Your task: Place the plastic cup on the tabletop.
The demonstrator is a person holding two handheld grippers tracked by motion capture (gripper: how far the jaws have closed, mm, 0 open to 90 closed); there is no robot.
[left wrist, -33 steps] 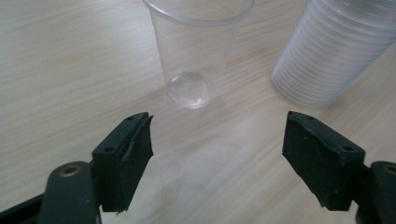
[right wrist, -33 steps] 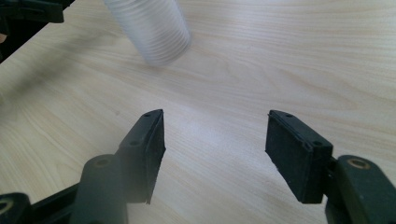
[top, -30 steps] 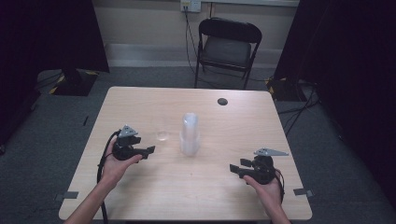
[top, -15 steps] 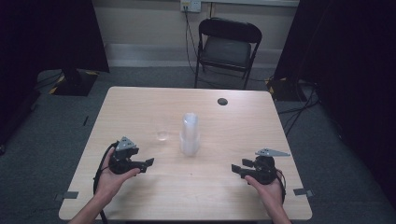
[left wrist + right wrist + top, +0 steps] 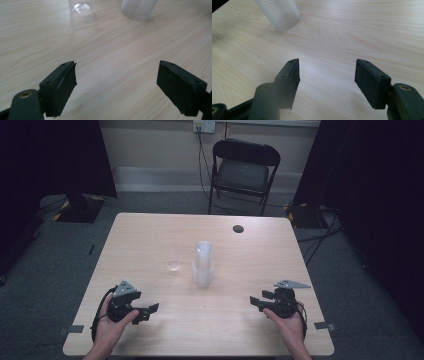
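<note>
A tall stack of clear plastic cups (image 5: 203,264) stands upside down at the middle of the wooden table (image 5: 150,235); its ribbed base shows as the stack (image 5: 138,8) and the stack (image 5: 278,13) in the gripper views. One single clear cup (image 5: 174,265) sits just left of it, seen as the cup (image 5: 80,7) ahead of the left jaws. My left gripper (image 5: 150,310) rests near the front left edge, open, nothing between its jaws. My right gripper (image 5: 256,301) rests at the front right, open and empty too.
A small dark round disc (image 5: 238,228) lies near the table's far edge. A black folding chair (image 5: 243,170) stands behind the table. Cables trail on the grey floor, and tape marks (image 5: 76,328) sit by the front corners.
My left gripper has drawn back toward the front edge of the table, away from the single cup. The right gripper has barely shifted.
</note>
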